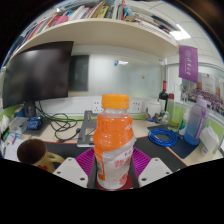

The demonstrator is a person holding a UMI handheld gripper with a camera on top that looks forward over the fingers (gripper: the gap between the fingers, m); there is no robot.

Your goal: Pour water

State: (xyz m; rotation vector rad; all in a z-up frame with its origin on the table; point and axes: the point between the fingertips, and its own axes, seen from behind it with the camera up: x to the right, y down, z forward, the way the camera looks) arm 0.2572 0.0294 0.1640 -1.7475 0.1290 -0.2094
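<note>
- An orange drink bottle [114,143] with an orange cap stands upright between the fingers of the tool [113,172].
- Both magenta pads [85,160] flank it; whether they press on it cannot be told.
- A monitor [40,72] stands at the far edge of the bench [205,152].

- One bottle [115,140] with an orange cap and orange label, standing between the fingers of the hand-held gripper [114,172].
- One hand-held gripper, with two fingers, each bearing one magenta pad: two pads [86,160] in all.
- One dark monitor [38,74] beyond the bottle, at the back of the counter [165,135].
- One dark bottle [164,96] further back on the counter.
- One coil of blue cable [163,137] lying on the counter.
- One shelf [100,28] above, carrying a row of books too closely packed to count.
- One purple banner [188,63] hanging beside the shelf.
- One ceiling light [180,33] in view.
</note>
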